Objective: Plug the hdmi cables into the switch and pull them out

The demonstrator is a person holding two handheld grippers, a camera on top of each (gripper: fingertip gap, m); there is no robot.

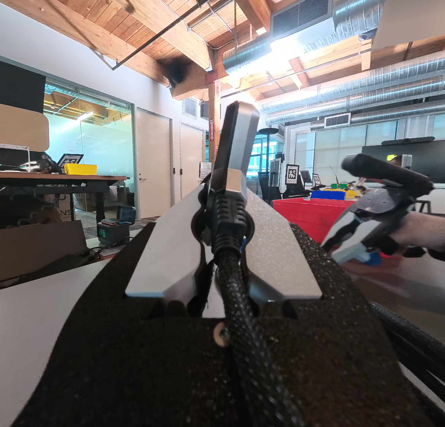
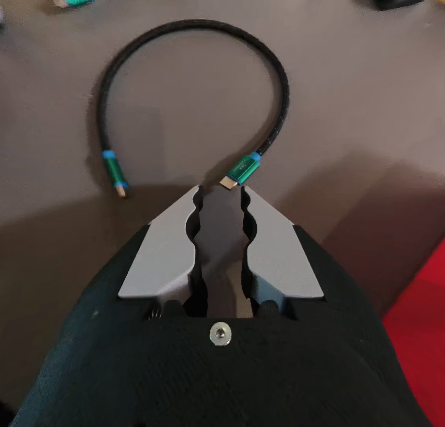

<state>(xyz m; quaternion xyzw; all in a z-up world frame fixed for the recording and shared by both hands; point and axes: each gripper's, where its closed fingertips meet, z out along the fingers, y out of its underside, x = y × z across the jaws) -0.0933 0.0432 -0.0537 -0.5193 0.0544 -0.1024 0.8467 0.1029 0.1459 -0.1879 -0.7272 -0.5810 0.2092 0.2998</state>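
The left tool (image 1: 225, 222) is clamped on a black ribbed HDMI plug (image 1: 227, 219) seated in a raised silver box-shaped switch (image 1: 237, 148). The right tool (image 2: 220, 191), fingers parted and empty, hovers over a black braided cable with green connectors (image 2: 242, 168) lying curled on the grey surface (image 2: 349, 102).

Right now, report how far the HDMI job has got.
Done: one braided cable sits plugged into the switch, held by the left hand-held gripper. In hand: the open right hand-held gripper nears the green plug. Left: plugging that cable in, then unplugging.
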